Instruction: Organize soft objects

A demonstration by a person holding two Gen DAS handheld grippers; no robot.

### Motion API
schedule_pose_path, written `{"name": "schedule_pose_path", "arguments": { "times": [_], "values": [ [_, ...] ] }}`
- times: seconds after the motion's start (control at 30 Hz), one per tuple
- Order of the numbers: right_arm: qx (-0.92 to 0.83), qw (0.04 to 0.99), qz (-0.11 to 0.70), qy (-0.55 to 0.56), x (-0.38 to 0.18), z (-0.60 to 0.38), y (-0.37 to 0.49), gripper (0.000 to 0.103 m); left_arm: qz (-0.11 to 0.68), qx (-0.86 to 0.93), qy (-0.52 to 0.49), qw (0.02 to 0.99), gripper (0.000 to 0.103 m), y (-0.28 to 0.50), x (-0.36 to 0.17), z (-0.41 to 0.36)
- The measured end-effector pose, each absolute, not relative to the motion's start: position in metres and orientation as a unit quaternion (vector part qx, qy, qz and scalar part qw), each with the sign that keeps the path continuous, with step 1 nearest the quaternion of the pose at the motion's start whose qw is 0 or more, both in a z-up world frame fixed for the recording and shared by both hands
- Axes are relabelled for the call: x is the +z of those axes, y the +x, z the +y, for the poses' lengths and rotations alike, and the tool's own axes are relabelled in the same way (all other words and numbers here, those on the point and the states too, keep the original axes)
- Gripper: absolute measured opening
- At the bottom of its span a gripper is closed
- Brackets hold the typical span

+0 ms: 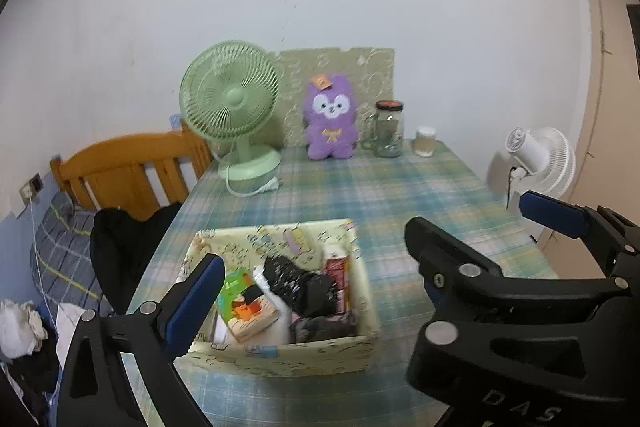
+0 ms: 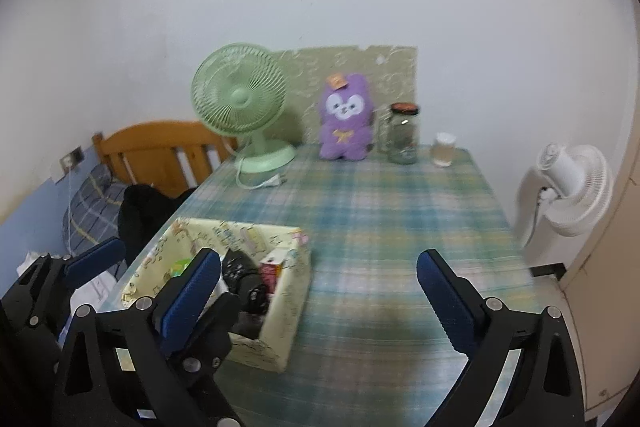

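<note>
- Sitting upright at the table's (image 2: 400, 227) far edge against the board, beside the jar (image 2: 404, 133), the plush (image 2: 346, 121) looks light and squashy; I'd pinch its belly.
- Both grippers, left (image 1: 316, 267) and right (image 2: 320, 271), hover spread wide and empty near the box (image 2: 288, 307).

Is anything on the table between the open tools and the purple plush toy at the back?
Nothing visible does. The purple plush toy sits upright at the far edge, green fan on its left, glass jar on its right. The plaid tablecloth ahead of the right tool is bare; the storage box lies off to the left.
</note>
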State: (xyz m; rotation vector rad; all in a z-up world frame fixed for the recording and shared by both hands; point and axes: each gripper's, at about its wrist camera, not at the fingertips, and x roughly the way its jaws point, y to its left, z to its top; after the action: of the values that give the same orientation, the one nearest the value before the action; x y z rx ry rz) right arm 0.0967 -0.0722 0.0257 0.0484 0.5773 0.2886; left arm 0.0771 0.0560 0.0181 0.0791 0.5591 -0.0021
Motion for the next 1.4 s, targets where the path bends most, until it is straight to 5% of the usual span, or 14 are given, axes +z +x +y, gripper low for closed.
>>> {"name": "schedule_pose_path", "arguments": {
  "times": [1.4],
  "values": [
    [0.057,0.976,0.199,0.062,0.065,-0.167,0.031,0.102,0.214,0.015,0.010,0.977,0.103,0.033,0.059,0.031]
  ]
}}
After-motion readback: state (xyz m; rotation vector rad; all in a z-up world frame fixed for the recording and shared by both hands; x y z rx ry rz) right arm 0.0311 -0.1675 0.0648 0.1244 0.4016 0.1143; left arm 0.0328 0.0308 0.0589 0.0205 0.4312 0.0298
